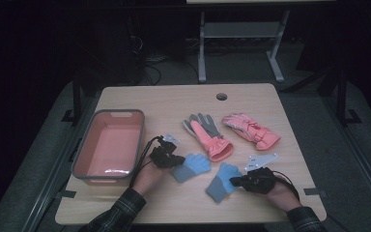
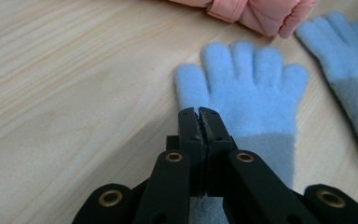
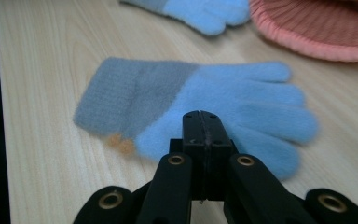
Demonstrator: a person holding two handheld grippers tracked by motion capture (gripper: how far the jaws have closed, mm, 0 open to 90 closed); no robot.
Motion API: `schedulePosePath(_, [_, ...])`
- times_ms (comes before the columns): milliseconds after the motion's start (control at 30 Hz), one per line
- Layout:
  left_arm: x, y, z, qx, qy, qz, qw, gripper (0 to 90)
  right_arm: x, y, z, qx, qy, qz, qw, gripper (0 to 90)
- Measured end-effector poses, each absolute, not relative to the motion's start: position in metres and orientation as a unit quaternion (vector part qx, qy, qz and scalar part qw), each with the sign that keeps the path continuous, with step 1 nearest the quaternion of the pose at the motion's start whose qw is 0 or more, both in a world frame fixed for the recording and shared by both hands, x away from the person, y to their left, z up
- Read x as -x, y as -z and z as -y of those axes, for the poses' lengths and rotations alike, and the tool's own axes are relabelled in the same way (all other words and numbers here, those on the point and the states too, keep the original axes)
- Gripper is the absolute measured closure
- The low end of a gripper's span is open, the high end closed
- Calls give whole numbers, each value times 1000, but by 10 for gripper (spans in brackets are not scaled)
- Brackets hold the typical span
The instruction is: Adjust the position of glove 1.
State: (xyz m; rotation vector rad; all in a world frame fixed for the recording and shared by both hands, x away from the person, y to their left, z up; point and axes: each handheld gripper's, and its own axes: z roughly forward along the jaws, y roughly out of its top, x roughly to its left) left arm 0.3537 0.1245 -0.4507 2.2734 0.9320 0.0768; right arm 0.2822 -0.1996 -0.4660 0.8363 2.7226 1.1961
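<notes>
The table is of pale wood with a round cable hole at its far edge, and it stands in a dark room on a grey floor; behind it the metal legs of another table are seen, and the rest of the room is too dark to make out. The sleeves of the person are cut off at the near edge. At the left stands a pink bin with a grey rim. Two pink gloves lie in the far middle, one with grey fingers. Two blue gloves lie near: the left blue glove at the left gripper, the right blue glove at the right gripper. Both pairs of jaws are fully closed over the gloves; whether they pinch any cloth cannot be told.
</notes>
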Motion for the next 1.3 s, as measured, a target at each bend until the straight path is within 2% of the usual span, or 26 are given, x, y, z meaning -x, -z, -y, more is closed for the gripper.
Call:
schedulePosePath(733, [-342,433,-129,-845,-3,-356,399,886,-279,468,150,-233,-389,-891,-5,897])
schedulePosePath(1300, [-330,418,-124,-841,22,-324,433,887,-283,469,129,-216,-390,-895,-11,898])
